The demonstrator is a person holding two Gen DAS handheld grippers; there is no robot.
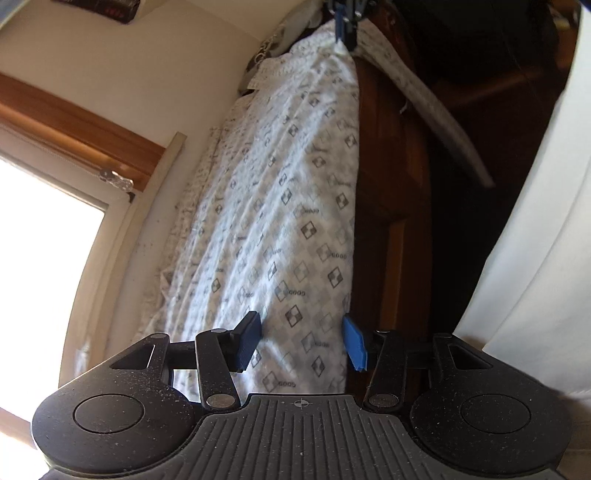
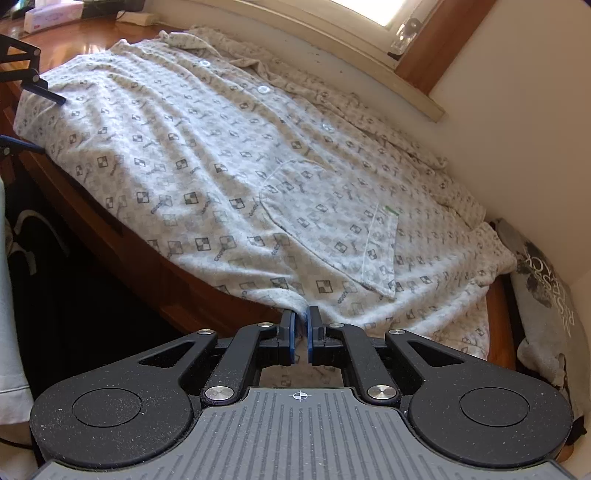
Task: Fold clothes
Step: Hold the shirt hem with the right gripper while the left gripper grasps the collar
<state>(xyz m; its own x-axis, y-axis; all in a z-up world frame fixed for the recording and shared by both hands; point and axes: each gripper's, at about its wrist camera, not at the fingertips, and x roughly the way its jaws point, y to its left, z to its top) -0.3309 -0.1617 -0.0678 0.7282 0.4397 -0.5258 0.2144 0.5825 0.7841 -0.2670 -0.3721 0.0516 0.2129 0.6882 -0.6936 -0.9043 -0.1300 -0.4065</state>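
Observation:
A pale button-up shirt [image 2: 236, 155] with a grey checker print lies spread face up on a wooden table [image 2: 147, 266], its chest pocket toward me. My right gripper [image 2: 301, 332] is shut on the shirt's near edge where it hangs over the table's rim. In the left wrist view the same shirt [image 1: 280, 206] stretches away to the right gripper [image 1: 345, 33], which pinches its far end. My left gripper [image 1: 301, 341] stands open astride the shirt's other end, cloth between its blue pads without being pressed. From the right wrist view the left gripper [image 2: 35, 118] sits at the far left corner.
A grey printed garment [image 2: 546, 295] is bunched against the wall at the right. A bright window [image 2: 369, 7] with a wooden frame runs along the table's far side. A tissue box [image 2: 51, 14] stands at the back left. White cloth [image 1: 535, 240] hangs at the right.

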